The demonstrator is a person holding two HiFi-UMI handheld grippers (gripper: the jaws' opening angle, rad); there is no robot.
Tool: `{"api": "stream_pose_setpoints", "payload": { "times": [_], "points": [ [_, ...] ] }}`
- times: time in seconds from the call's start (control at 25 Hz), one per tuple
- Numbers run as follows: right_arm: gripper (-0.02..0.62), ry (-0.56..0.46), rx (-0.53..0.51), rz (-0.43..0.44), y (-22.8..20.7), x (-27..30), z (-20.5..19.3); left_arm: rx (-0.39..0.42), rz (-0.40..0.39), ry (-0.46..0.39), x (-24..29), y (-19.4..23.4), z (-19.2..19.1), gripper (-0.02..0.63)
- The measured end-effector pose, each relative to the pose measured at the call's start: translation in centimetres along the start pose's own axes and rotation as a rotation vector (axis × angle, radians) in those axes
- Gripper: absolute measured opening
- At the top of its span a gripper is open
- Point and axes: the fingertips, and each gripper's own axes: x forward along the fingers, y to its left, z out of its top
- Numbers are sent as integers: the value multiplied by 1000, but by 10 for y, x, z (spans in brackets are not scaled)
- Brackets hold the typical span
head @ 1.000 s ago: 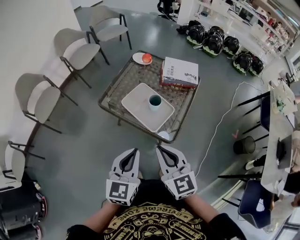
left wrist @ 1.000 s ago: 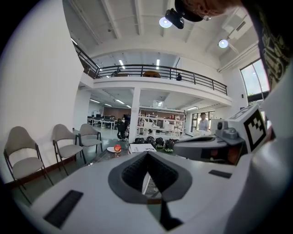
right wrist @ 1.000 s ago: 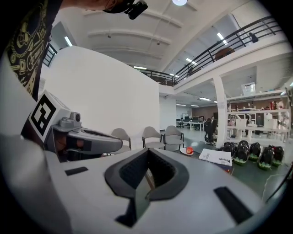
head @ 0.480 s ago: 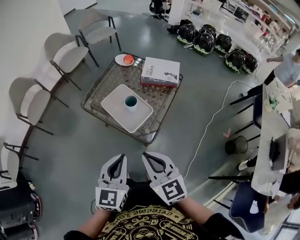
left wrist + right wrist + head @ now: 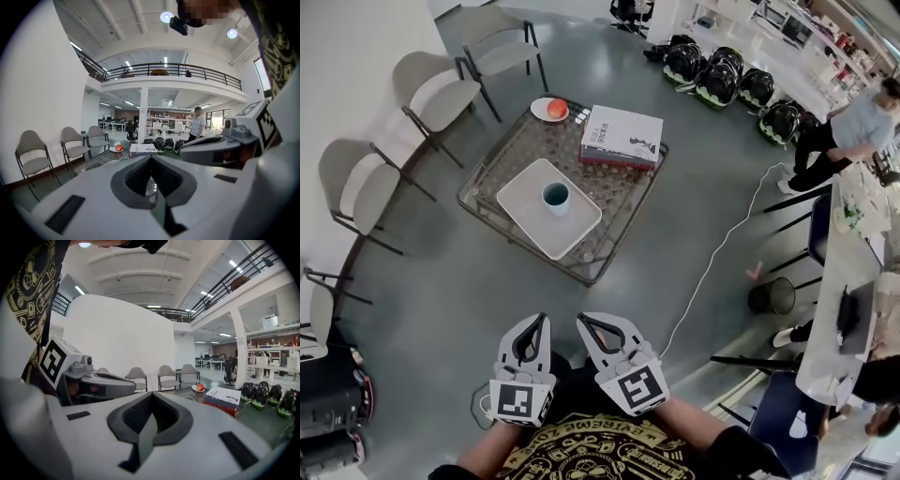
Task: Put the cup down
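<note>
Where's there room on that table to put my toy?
Most room is on the tray, all round the cup. The table is also bare between the tray and the plate, and at the right between the tray and the books. The far edge is crowded: plate and books sit side by side.

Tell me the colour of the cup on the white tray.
The small round cup looks white outside and teal inside; the head view shows it best.

Tabletop (image 5: 623,192): one. On it: one tray (image 5: 523,212), one cup (image 5: 555,196), one plate (image 5: 539,106), one red fruit (image 5: 556,109), one book stack (image 5: 623,134). Chairs (image 5: 436,89) along wall: four, the last cut off by the frame edge. Two grippers: left hand-held gripper (image 5: 541,319), right hand-held gripper (image 5: 581,319).
</note>
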Motion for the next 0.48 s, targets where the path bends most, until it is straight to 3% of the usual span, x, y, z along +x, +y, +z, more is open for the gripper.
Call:
{"api": "stream_pose_setpoints", "payload": {
  "times": [0.48],
  "points": [
    [3,-11,-12,5,0,0,-1,11,17,-8,-3,2,0,-3]
  ]
}}
